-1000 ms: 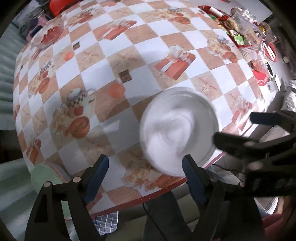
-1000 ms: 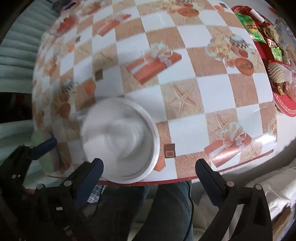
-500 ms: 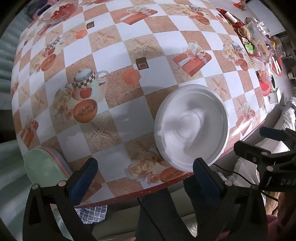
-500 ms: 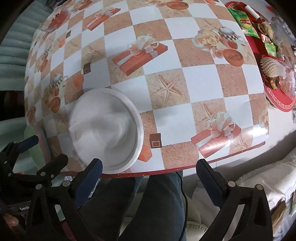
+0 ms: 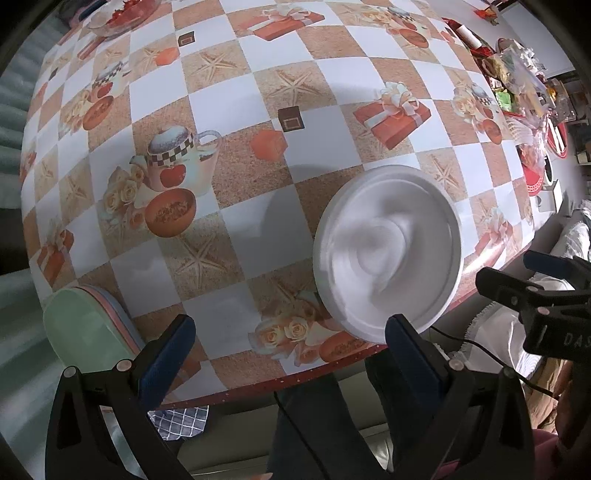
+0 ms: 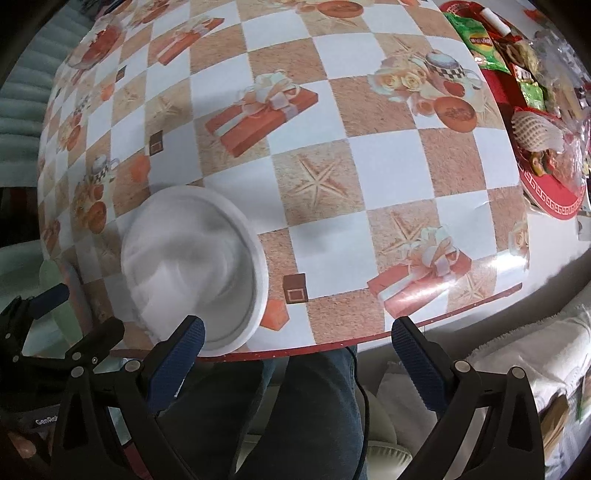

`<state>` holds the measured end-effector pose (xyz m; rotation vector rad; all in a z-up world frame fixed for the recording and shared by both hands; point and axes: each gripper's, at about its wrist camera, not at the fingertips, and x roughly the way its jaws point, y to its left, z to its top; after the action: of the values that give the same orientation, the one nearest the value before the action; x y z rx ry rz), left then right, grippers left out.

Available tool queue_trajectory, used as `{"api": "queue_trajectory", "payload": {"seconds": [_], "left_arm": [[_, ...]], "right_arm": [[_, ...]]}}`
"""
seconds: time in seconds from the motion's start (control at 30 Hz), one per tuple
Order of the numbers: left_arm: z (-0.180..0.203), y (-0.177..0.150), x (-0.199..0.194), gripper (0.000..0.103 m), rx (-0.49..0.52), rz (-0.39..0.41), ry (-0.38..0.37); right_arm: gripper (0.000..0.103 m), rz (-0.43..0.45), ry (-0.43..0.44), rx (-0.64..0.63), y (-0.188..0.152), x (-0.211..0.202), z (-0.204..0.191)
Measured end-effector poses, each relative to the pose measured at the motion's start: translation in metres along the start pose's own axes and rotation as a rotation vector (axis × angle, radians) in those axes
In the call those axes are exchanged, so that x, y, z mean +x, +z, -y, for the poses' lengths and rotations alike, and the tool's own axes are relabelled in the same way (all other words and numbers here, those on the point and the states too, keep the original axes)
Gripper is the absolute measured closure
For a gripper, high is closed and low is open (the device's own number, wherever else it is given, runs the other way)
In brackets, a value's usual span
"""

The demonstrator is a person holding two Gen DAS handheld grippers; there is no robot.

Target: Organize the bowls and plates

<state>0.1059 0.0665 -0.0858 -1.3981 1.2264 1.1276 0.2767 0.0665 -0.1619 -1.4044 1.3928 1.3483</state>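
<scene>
A white plate (image 5: pixel 388 254) sits near the front edge of the checkered table (image 5: pixel 229 236) — free of both tools. The left gripper (image 5: pixel 288 350) stands wide open above the table edge; the right gripper (image 6: pixel 295 350) is spread wide too, holding nothing.

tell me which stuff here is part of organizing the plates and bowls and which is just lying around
Part of the job:
- white bowl near the table's front edge

Just lying about:
- red tray of snacks
- green snack packet
- glass dish with red contents, far corner
</scene>
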Motion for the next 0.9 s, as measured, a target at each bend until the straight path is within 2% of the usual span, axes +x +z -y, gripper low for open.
{"api": "queue_trajectory", "payload": {"seconds": [0.73, 0.9], "left_arm": [[0.013, 0.005, 0.021, 0.0, 0.001, -0.04, 0.008], [0.011, 0.008, 0.028, 0.0, -0.011, -0.05, 0.035]], "right_arm": [[0.001, -0.046, -0.02, -0.014, 0.001, 0.02, -0.002], [0.001, -0.051, -0.027, -0.024, 0.006, 0.025, -0.007]]}}
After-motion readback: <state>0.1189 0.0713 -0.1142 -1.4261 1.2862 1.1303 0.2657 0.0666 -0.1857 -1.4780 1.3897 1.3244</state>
